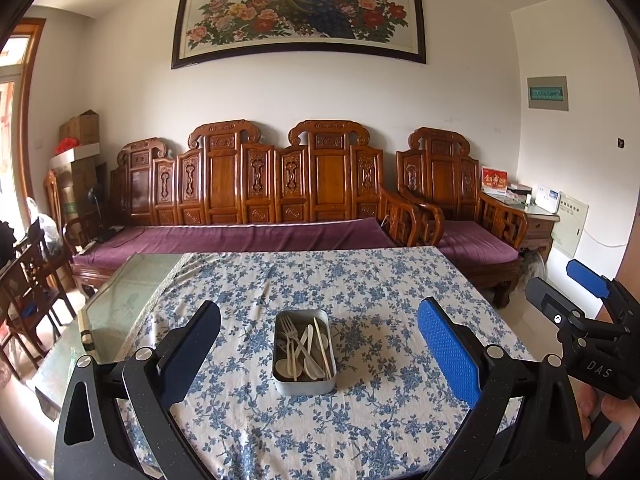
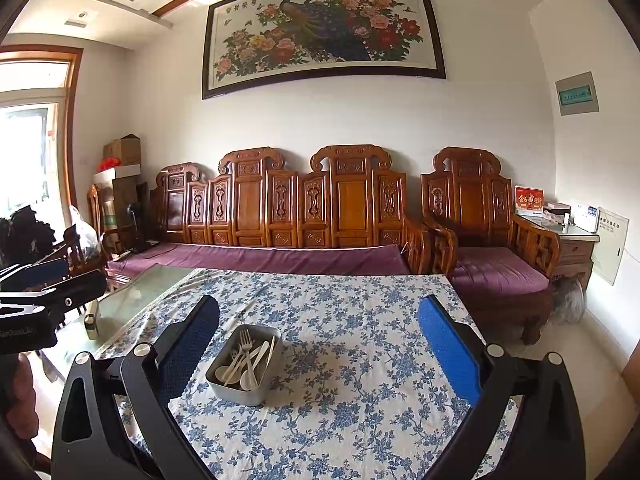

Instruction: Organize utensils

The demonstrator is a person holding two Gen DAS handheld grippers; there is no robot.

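Observation:
A grey metal tin (image 1: 305, 385) stands on the blue-flowered tablecloth (image 1: 360, 280). It holds a metal fork (image 1: 289, 330), white plastic spoons (image 1: 311, 366), a white knife and pale chopsticks (image 1: 322, 345), all jumbled together. My left gripper (image 1: 320, 307) hovers open above the near side of the table, with the tin centred in the gap ahead of its fingers. My right gripper (image 2: 321, 306) is open too and empty; the tin (image 2: 236, 391) lies ahead and left of its centre. Each gripper shows at the edge of the other's view: the right gripper (image 1: 560, 280) and the left gripper (image 2: 44, 286).
The cloth leaves a bare glass tabletop (image 1: 128, 292) on the left, with a small cylinder (image 1: 86, 334) at its edge. A carved wooden sofa (image 1: 256, 200) with purple cushions runs behind the table. An armchair (image 1: 460, 216) stands at the right and wooden chairs (image 1: 28, 280) at the left.

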